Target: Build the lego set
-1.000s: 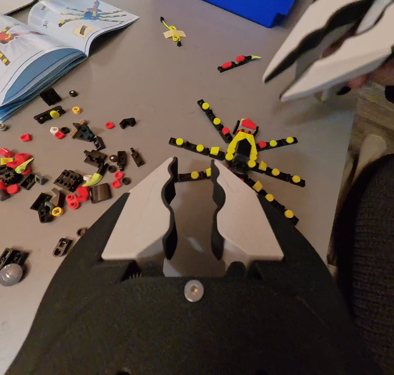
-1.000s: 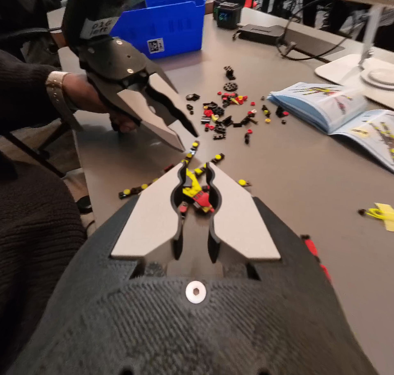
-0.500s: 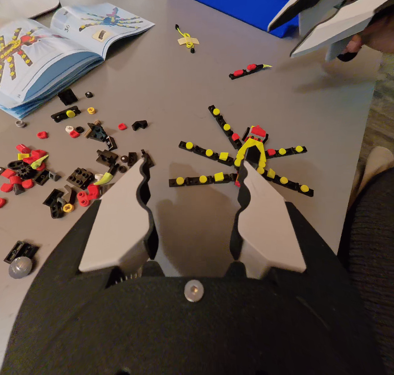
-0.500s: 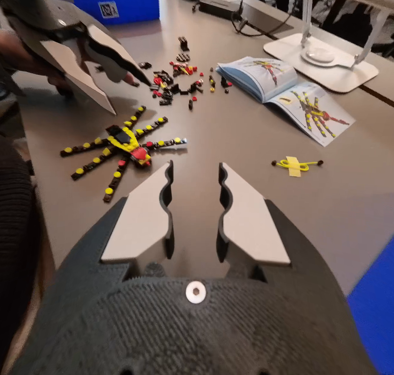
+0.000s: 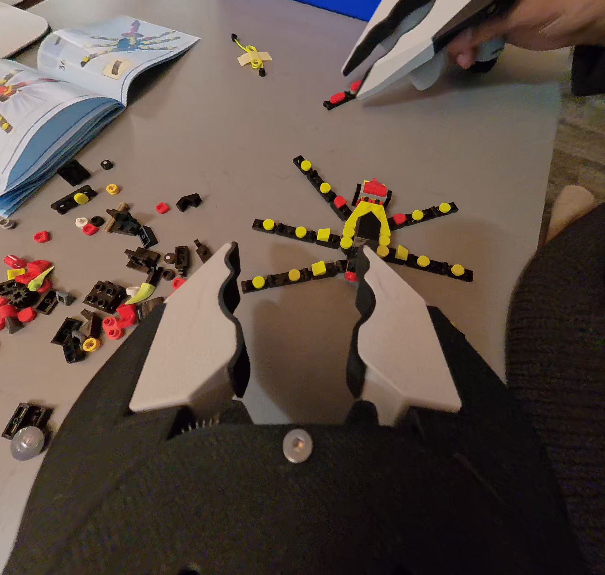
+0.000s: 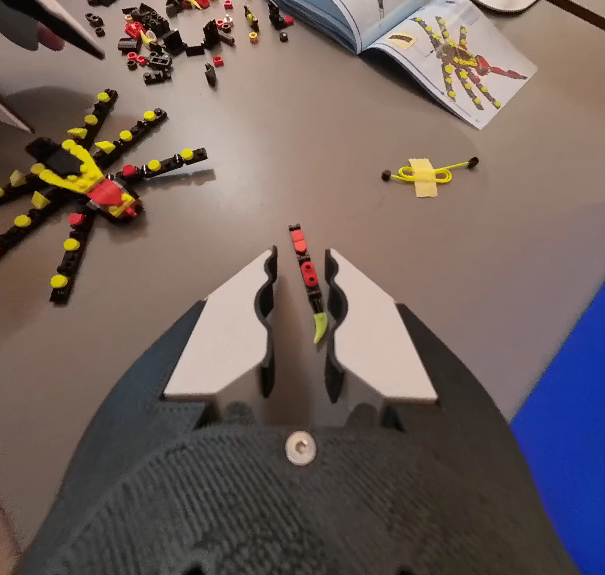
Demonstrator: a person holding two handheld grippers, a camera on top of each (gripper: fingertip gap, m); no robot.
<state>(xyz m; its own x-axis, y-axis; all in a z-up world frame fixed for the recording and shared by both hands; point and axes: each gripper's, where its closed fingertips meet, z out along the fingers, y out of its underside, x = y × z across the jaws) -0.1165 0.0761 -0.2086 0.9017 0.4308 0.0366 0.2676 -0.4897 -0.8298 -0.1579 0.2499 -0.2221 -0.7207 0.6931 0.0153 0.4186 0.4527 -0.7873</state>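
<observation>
Spider model point(image 5: 363, 232) near the table's point(image 5: 229, 127) right edge, by the open left gripper point(image 5: 298, 261). Loose bricks point(image 5: 98, 278) toward the left edge, booklet point(image 5: 65, 94) behind them. Leg piece point(image 6: 307, 274) between the parted right gripper point(image 6: 301, 253) fingers.

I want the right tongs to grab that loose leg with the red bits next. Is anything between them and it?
Nothing visible. The loose leg already lies on the table between the open right tongs, untouched by either finger.
</observation>
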